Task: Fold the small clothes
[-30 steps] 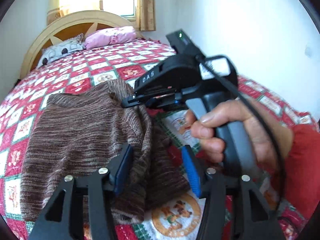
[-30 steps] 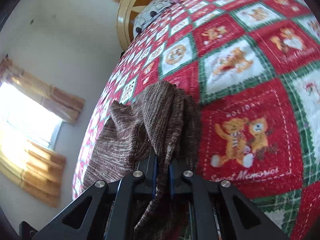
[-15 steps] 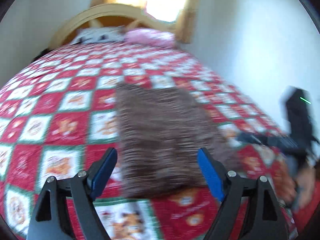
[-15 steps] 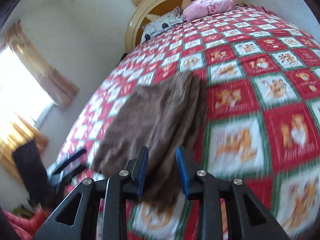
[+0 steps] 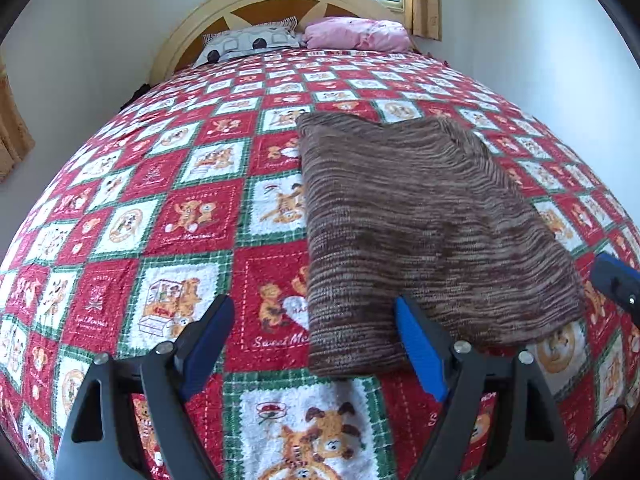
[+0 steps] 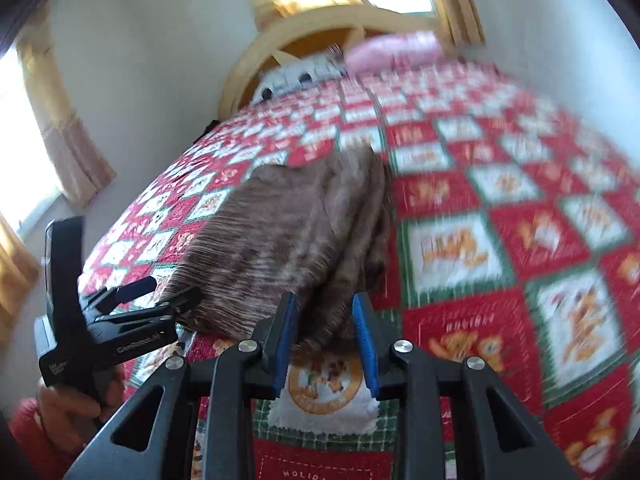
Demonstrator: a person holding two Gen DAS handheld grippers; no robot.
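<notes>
A brown striped knit garment (image 5: 420,220) lies folded and flat on the red patchwork bedspread (image 5: 188,216). My left gripper (image 5: 314,320) hovers open and wide over the garment's near left corner, with nothing between its pads. In the right wrist view the garment (image 6: 288,240) looks blurred, and its near edge lies just beyond my right gripper (image 6: 324,312), which is open a little and holds nothing. The left gripper (image 6: 172,290) shows there at the garment's left side, held by a hand (image 6: 68,404). One blue finger (image 5: 612,280) of the right gripper pokes in at the garment's right edge.
A grey patterned pillow (image 5: 248,42) and a pink pillow (image 5: 356,34) lie at the arched wooden headboard (image 5: 272,0). White walls close in on both sides of the bed. Curtained windows stand behind the headboard and on the left wall (image 6: 24,128).
My right gripper let go of the garment's edge and drew back. The garment now lies flat and folded. My left gripper opened wider and swung left, away from the right hand.
</notes>
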